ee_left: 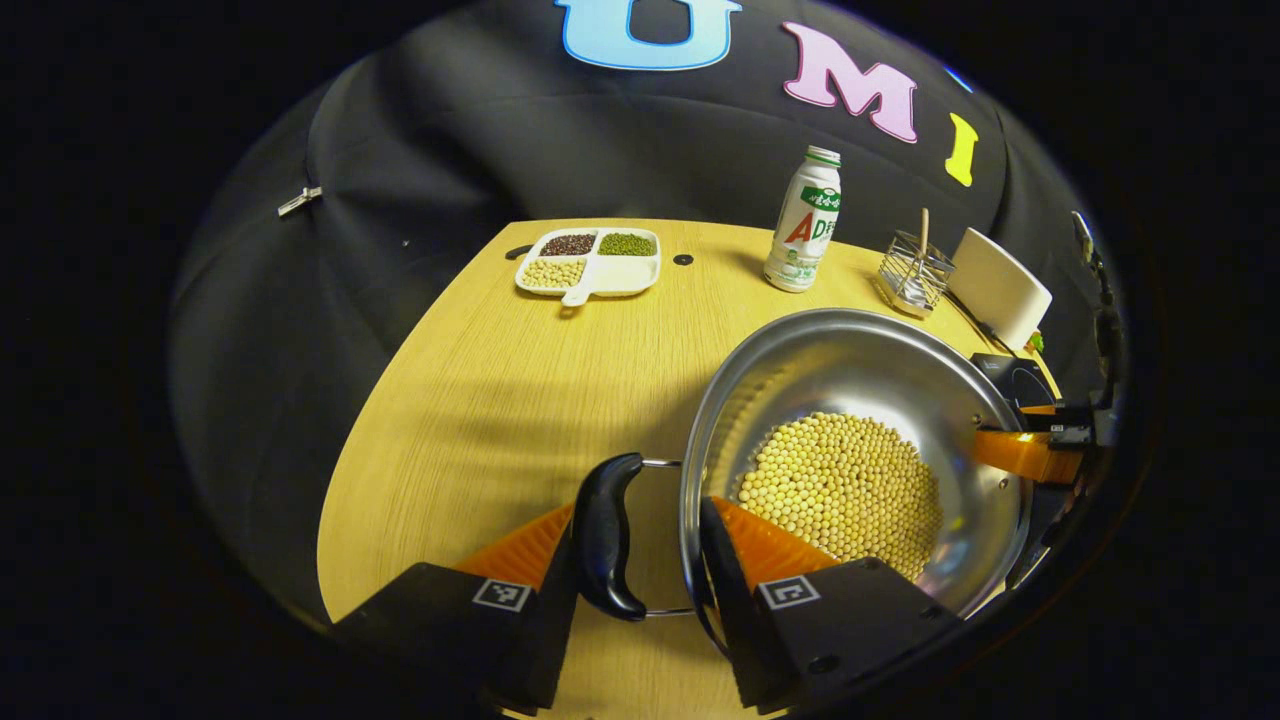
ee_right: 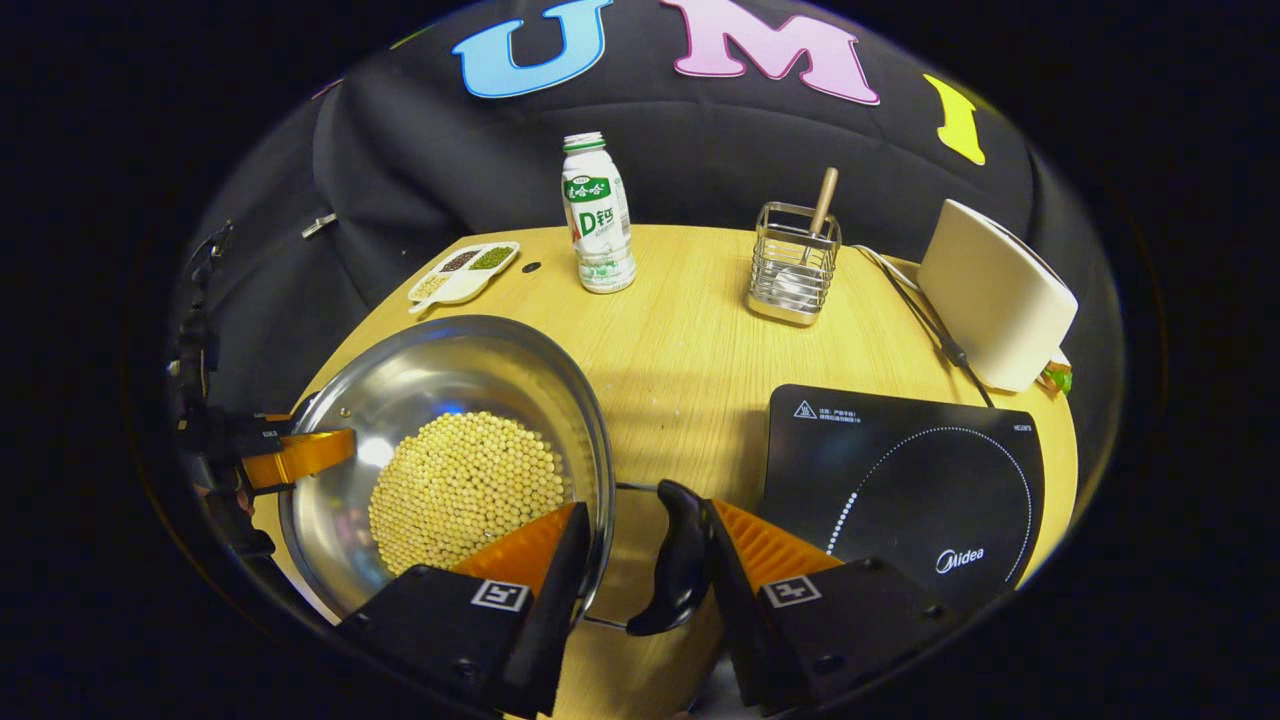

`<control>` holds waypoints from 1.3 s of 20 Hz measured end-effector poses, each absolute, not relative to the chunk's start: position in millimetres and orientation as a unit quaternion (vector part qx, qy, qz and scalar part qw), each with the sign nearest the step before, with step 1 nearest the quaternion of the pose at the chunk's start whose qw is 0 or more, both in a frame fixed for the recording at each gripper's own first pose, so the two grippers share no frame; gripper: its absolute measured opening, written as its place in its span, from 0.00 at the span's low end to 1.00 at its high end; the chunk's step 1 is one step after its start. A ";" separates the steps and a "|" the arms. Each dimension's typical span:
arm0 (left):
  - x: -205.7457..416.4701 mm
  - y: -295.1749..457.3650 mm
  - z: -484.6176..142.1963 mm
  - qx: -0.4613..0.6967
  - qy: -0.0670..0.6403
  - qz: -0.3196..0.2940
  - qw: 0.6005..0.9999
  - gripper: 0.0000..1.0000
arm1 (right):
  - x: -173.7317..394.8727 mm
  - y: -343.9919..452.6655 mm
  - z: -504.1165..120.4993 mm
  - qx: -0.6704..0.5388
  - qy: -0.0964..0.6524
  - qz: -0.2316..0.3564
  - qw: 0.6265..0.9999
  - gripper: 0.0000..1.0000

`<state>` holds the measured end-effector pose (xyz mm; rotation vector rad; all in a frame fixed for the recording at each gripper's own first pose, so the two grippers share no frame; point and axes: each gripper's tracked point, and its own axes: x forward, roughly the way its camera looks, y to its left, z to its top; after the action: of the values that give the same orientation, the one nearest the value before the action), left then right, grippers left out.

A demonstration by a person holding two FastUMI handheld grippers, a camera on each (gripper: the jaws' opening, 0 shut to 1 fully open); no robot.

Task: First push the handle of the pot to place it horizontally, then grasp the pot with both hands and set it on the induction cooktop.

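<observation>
the round steel pot of soybeans [ee_right: 450,440] is sitting on the wooden surface [ee_right: 690,350], left of the black induction cooktop [ee_right: 910,480]. i'm bracketing each black side handle [ee_left: 606,535] with a spread tool, left tool [ee_left: 640,555] and right tool [ee_right: 640,560], neither pinching yet. next i'm judging: close both, lift, carry right over open surface.

We see a shiny polished metal pot [ee_left: 860,370] with glossy black plastic handles [ee_left: 605,535], a matt wood-grain table [ee_left: 500,400], and a smooth glossy black induction cooktop [ee_right: 900,480].
</observation>
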<state>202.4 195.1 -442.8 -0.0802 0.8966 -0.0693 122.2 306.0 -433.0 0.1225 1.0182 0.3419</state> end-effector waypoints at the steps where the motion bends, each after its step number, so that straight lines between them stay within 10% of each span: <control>1: 201.4 195.6 -441.5 -0.040 0.431 -0.034 0.901 0.67 | 124.3 306.3 -433.5 0.064 0.487 0.157 0.857 0.67; 5: 198.6 196.2 -434.4 -0.044 0.421 -0.014 0.906 0.58 | 122.0 307.2 -431.7 0.060 0.490 0.162 0.855 0.51; 26: 167.0 82.7 -322.1 -0.020 0.403 -0.050 0.914 0.57 | 94.2 173.2 -341.4 0.094 0.473 0.122 0.867 0.52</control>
<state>167.0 82.7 -322.1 -0.0421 0.8293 -0.1038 94.2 173.2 -341.4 0.1957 0.9904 0.2553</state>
